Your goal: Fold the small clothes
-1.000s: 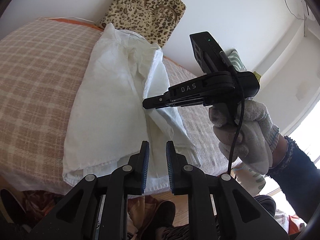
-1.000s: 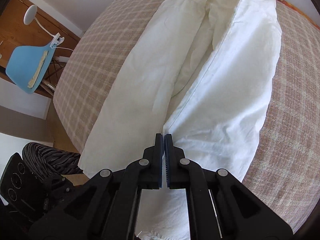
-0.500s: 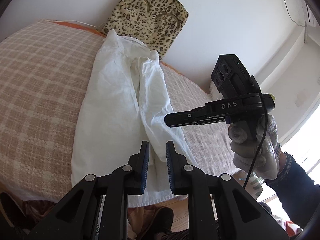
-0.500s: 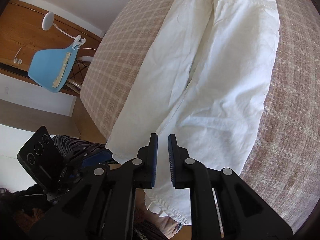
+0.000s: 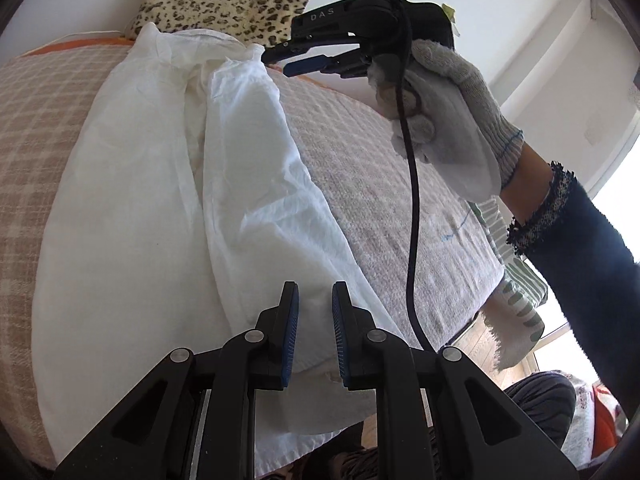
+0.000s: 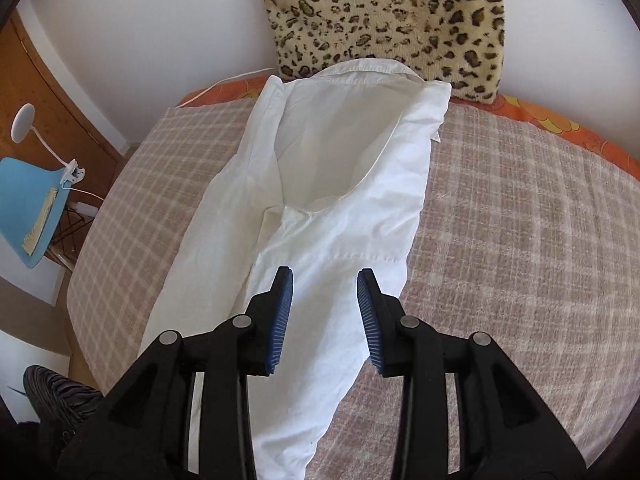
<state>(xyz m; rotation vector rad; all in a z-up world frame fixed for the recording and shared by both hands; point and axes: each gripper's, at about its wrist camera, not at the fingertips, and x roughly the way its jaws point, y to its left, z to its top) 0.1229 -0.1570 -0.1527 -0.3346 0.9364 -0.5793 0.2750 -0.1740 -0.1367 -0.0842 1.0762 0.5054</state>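
Note:
A white collared shirt (image 5: 168,208) lies lengthwise on the checked bed cover, both sides folded toward the middle, collar at the far end. It also shows in the right wrist view (image 6: 340,208). My left gripper (image 5: 314,300) is open and empty, low over the shirt's near hem. My right gripper (image 6: 324,280) is open and empty above the shirt's middle. From the left wrist view the right gripper (image 5: 280,58) hovers by the collar's right side, held by a gloved hand.
A leopard-print cushion (image 6: 392,16) leans on the wall behind the collar. The checked bed cover (image 6: 520,240) spreads on both sides of the shirt. A blue chair (image 6: 28,208) with a clip lamp stands left of the bed. The bed edge is near my left gripper.
My right gripper let go of the shirt's folded right side, opened wide and moved up toward the collar. My left gripper stayed open and dropped closer to the hem.

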